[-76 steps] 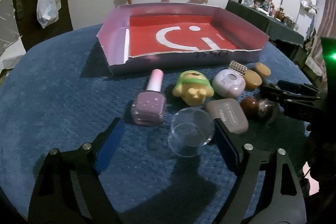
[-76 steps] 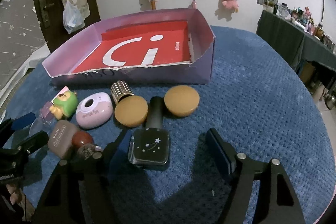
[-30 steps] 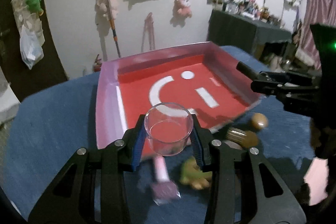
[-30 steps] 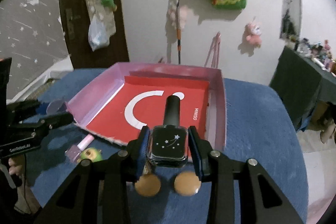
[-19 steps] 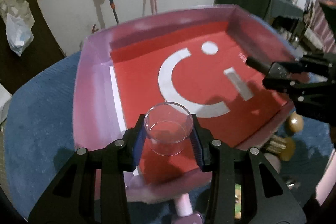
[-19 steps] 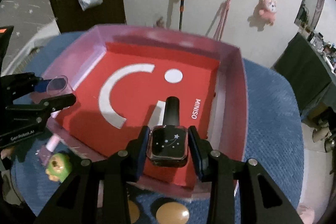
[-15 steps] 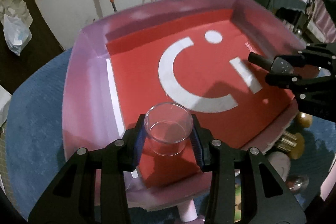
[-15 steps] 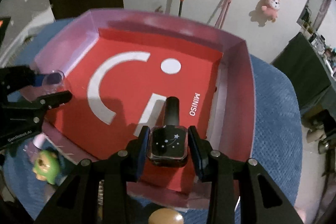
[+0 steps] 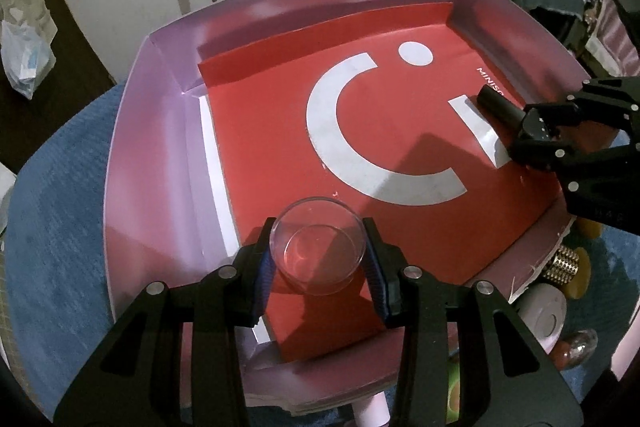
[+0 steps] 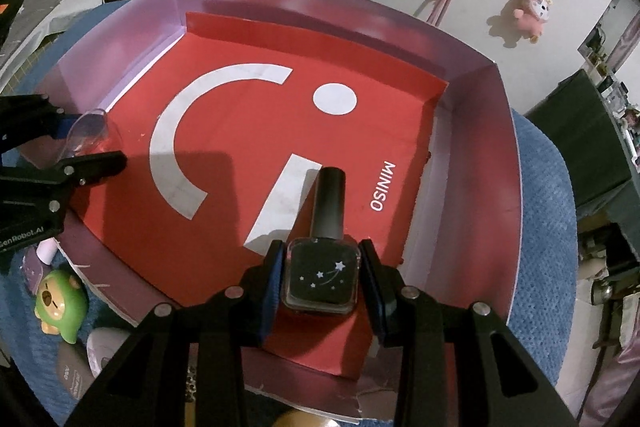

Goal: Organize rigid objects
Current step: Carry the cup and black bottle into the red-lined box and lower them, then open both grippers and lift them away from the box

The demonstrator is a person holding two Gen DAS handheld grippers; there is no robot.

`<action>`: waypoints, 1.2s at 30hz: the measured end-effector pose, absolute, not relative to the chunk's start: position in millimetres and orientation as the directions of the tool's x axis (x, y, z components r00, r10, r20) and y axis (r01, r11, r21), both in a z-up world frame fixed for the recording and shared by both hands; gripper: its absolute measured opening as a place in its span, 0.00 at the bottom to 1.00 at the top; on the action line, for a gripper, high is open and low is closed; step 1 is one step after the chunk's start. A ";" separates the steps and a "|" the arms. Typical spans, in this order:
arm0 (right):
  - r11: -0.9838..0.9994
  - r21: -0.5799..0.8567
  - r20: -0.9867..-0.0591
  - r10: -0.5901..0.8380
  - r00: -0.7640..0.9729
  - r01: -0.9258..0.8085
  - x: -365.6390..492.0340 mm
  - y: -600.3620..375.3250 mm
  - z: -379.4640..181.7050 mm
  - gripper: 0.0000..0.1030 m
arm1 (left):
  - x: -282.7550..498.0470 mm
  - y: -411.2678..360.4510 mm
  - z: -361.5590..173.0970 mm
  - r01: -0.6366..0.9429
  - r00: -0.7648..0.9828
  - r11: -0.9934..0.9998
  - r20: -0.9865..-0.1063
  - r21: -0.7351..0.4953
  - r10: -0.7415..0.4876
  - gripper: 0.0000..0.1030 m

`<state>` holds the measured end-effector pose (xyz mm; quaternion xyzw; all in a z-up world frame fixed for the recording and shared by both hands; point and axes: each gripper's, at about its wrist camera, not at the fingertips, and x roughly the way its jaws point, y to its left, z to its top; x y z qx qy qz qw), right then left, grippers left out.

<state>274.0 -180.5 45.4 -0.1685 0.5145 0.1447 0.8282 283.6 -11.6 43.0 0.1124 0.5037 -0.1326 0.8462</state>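
Left wrist view: both loads now hang over the tray instead of the blue table.

Left gripper (image 9: 318, 273) clamps the clear cup (image 9: 317, 245); right gripper (image 10: 320, 293) clamps the black nail polish bottle (image 10: 321, 277). Carried off the table, both look ready for release. The red-lined tray (image 9: 160, 163) itself holds nothing yet; other trinkets wait outside.

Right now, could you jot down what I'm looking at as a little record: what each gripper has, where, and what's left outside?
left gripper: shut on clear glass cup, over the tray's near-left part
right gripper: shut on black nail polish bottle, over the tray's near-right part
tray: pink walls, red floor with white logo, nothing lying loose inside
outside the tray: green toy figure, on blue cloth
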 end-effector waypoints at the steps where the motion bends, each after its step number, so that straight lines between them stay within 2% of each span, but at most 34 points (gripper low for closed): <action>1: 0.901 -0.130 -0.901 0.066 0.428 -0.413 274.0 -180.5 45.6 0.38 | 283.5 -11.4 43.1 0.337 0.457 0.940 -0.882 0.057 -0.111 0.37; 12: 0.897 -0.147 -0.897 0.057 0.438 -0.417 275.0 -177.5 45.3 0.37 | 280.6 -8.1 45.8 0.334 0.453 0.942 -0.883 0.042 -0.122 0.38; 14: 0.897 -0.149 -0.897 0.055 0.438 -0.417 275.1 -177.7 45.2 0.37 | 280.8 -8.3 45.5 0.334 0.452 0.942 -0.883 0.038 -0.124 0.39; 18: 0.896 -0.150 -0.898 0.053 0.437 -0.418 273.1 -175.7 44.7 0.38 | 279.8 -9.1 45.1 0.343 0.447 0.939 -0.883 0.018 -0.146 0.48; 26: 0.894 -0.158 -0.896 0.049 0.442 -0.420 270.7 -174.6 46.0 0.39 | 280.0 -9.3 47.4 0.328 0.446 0.945 -0.882 0.004 -0.151 0.50; 36: 0.892 -0.158 -0.888 0.059 0.455 -0.424 264.5 -173.0 49.2 0.53 | 279.0 -8.7 54.0 0.304 0.450 0.952 -0.875 -0.035 -0.176 0.51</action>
